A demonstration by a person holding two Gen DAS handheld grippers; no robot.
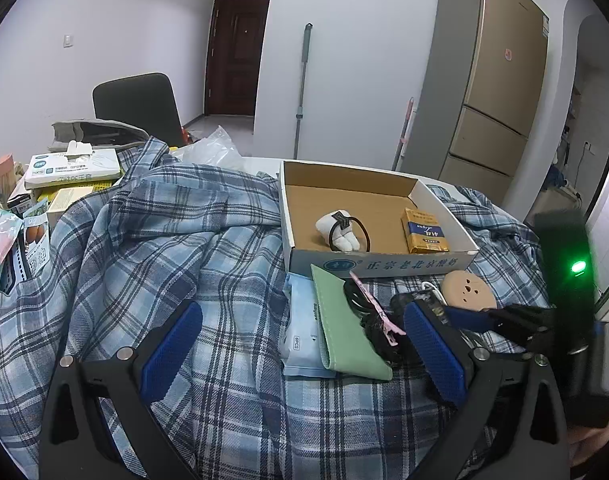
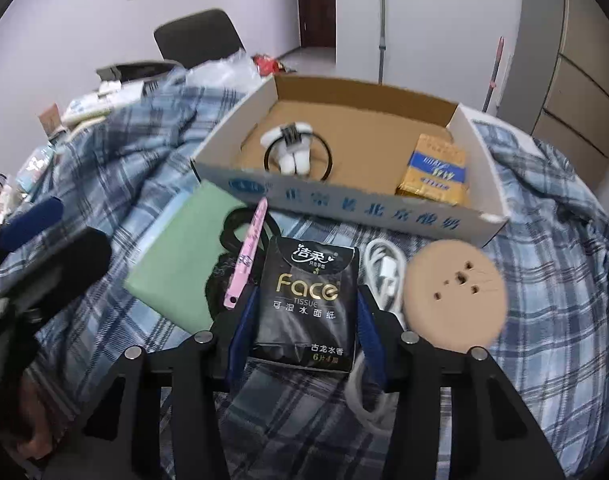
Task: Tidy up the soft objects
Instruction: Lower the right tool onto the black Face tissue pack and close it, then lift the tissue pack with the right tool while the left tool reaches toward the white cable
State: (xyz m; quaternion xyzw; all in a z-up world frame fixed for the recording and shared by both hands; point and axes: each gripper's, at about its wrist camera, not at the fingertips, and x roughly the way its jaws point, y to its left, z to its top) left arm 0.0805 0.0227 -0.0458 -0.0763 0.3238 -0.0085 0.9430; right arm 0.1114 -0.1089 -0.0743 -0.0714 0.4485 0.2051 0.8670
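Note:
My right gripper (image 2: 306,312) is shut on a black "Face" tissue pack (image 2: 306,300), held just in front of the cardboard box (image 2: 344,196). The box (image 1: 384,266) holds a white plush with a black hair tie (image 2: 292,152) and a yellow tissue pack (image 2: 434,172). On the plaid shirt (image 1: 144,240) lie a green pouch (image 1: 344,320), a light-blue packet (image 1: 300,332), a pink hair clip (image 2: 248,248), a white cable (image 2: 384,276) and a round tan puff (image 2: 456,296). My left gripper (image 1: 304,344) is open above the shirt, left of the pouch.
Tissue boxes and packets (image 1: 72,168) are piled at the far left. A dark chair (image 1: 140,108) stands behind the table. A fridge (image 1: 492,80) and a mop handle (image 1: 302,84) are against the back wall.

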